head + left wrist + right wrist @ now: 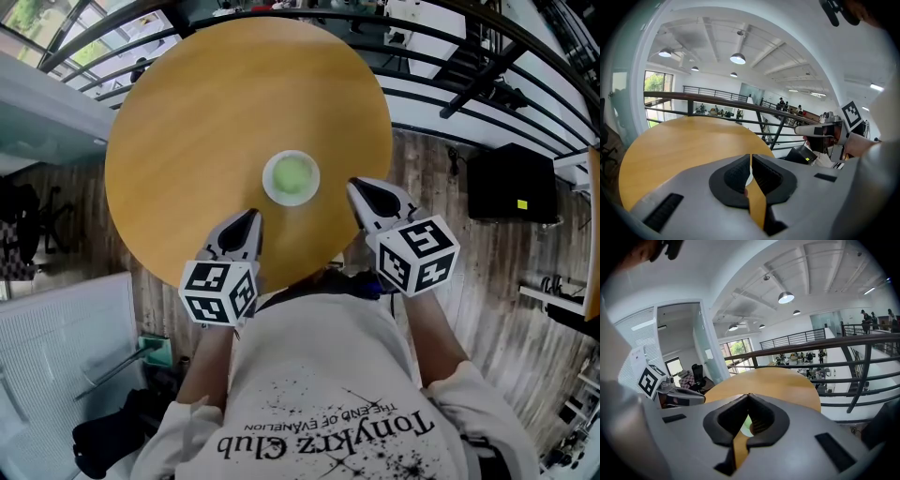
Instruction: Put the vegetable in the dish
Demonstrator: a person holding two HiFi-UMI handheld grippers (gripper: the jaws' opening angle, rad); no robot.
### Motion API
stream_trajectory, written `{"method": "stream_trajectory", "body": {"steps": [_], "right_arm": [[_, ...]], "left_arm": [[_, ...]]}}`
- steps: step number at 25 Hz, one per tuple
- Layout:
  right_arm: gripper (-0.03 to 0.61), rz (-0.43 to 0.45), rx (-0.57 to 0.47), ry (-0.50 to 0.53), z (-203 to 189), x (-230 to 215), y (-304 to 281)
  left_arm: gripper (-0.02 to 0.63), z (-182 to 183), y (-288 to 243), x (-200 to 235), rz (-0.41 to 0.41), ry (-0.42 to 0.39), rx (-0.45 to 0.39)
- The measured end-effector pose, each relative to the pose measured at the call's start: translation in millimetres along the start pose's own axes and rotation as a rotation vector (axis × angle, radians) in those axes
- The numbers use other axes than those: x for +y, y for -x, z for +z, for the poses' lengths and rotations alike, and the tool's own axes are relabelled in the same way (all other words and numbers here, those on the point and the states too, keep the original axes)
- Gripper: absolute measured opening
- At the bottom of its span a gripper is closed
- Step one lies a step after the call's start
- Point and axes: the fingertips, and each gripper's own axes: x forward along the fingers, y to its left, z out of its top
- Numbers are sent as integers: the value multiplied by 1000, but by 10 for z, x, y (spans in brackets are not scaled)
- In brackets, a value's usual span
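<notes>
Left claw [251, 217]: my jaws are pressed together with nothing between them. It hangs at 7 o'clock from the dish [291, 177], over the near part of the table [187, 122].
Right claw [361, 189]: my jaw tips meet and pinch nothing. It sits at 3 o'clock from the dish, just beside it and not touching.
Dish: small, white and round, standing a little toward 5 o'clock from the table's centre.
Vegetable [292, 174]: a pale green thing fills the dish. I take that to be it, though I cannot make out its kind.
Done: by my reading the vegetable already lies in the dish, and both my claws are empty.
Left to do: I see no other vegetable on the table, so probably nothing beyond drawing my claws away.
</notes>
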Motion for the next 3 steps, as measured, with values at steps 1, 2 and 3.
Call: {"method": "stream_trajectory", "body": {"steps": [1, 2, 3], "right_arm": [[23, 1, 1, 0, 1, -10, -8], [23, 2, 1, 1, 4, -19, -15], [23, 4, 2, 2, 7, -27, -21]], "left_arm": [[34, 6, -15, 0, 0, -1, 1], [34, 12, -29, 0, -1, -2, 3], [34, 18, -42, 0, -1, -3, 4]]}}
